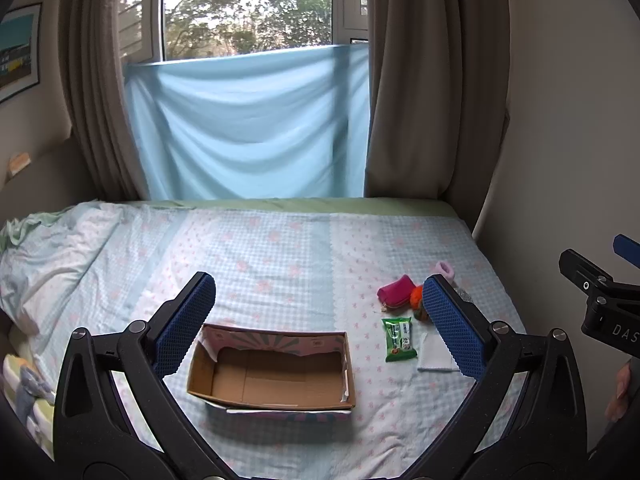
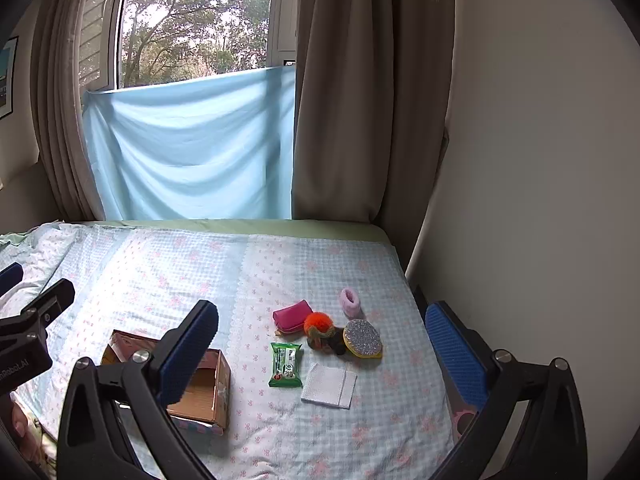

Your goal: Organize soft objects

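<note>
An open, empty cardboard box (image 1: 276, 372) lies on the bed, also in the right wrist view (image 2: 208, 392). To its right lie a green wipes packet (image 2: 285, 364), a folded white cloth (image 2: 329, 385), a magenta pouch (image 2: 291, 316), an orange pom-pom (image 2: 318, 323), a glittery round sponge (image 2: 363, 338) and a pink scrunchie (image 2: 350, 301). My left gripper (image 1: 320, 324) is open above the box. My right gripper (image 2: 320, 352) is open above the cluster of items. Neither holds anything.
The bed (image 2: 160, 280) has a blue checked cover and rumpled bedding (image 1: 48, 248) at the left. A wall (image 2: 540, 160) runs close along the right edge. Curtains and a blue sheet (image 1: 248, 128) hang at the window behind.
</note>
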